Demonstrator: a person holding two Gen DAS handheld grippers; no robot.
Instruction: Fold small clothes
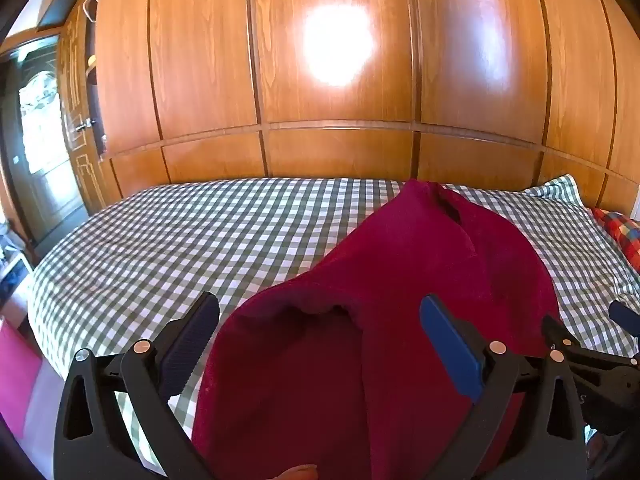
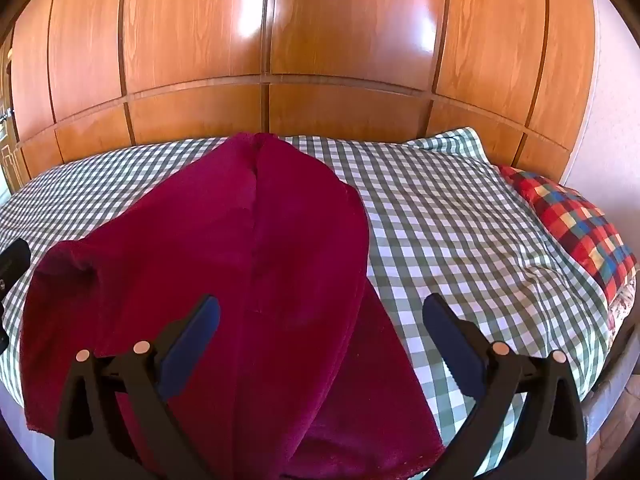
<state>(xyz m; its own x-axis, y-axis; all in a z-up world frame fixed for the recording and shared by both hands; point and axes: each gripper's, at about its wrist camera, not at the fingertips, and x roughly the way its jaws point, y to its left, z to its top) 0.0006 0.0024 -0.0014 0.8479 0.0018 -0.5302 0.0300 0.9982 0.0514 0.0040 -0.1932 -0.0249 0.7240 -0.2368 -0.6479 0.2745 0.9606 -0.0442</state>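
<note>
Where both jaws gape, maroon garment point(image 2: 256, 240) between right gripper point(image 2: 320, 336) fingers.

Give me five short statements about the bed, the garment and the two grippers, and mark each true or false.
1. The dark red fleece garment lies on a green-and-white checked bedsheet. True.
2. The left gripper is clamped on the garment. False: its jaws stand wide open.
3. The right gripper is open. True.
4. A red, blue and yellow plaid pillow lies at the bed's right end. True.
5. A white tiled wall stands behind the bed. False: glossy wooden wardrobe panels do.
</note>
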